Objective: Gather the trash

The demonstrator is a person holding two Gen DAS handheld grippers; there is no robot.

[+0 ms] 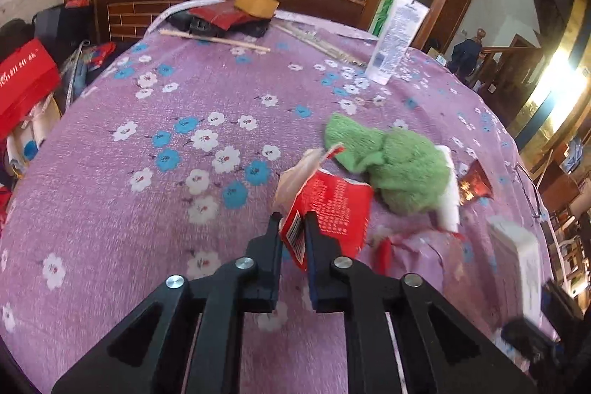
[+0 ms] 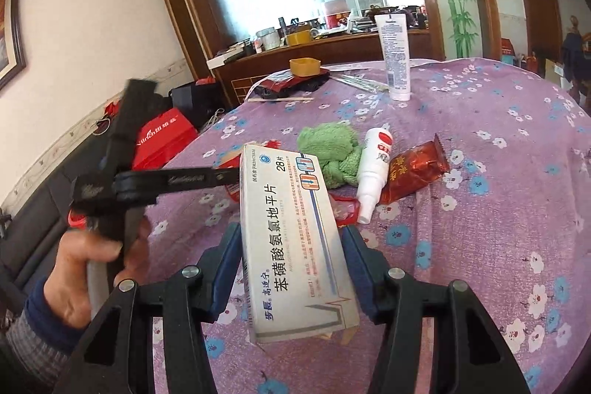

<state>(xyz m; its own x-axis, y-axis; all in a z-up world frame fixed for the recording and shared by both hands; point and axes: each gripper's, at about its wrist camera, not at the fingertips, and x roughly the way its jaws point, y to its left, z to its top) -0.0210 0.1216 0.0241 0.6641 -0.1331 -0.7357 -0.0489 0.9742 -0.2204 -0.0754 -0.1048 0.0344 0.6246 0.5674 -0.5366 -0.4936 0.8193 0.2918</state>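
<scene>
My left gripper [image 1: 294, 222] is shut on a red snack wrapper [image 1: 332, 209] and holds it just above the purple flowered tablecloth [image 1: 147, 98]. My right gripper [image 2: 290, 235] is shut on a white medicine box [image 2: 291, 239] and holds it above the cloth. The left gripper also shows from the side in the right wrist view [image 2: 221, 178], with the person's hand on its handle. On the cloth lie a green cloth [image 2: 328, 150], a small white bottle [image 2: 371, 168], a brown-red foil wrapper [image 2: 413, 172] and a red wrapper scrap [image 2: 345, 209].
A tall white tube [image 2: 394, 58] stands at the far side of the table, near wooden sticks [image 1: 214, 39], a yellow box [image 1: 256, 2] and dark items. A red bag [image 1: 22, 84] sits off the left edge. A wooden sideboard with a mirror stands behind.
</scene>
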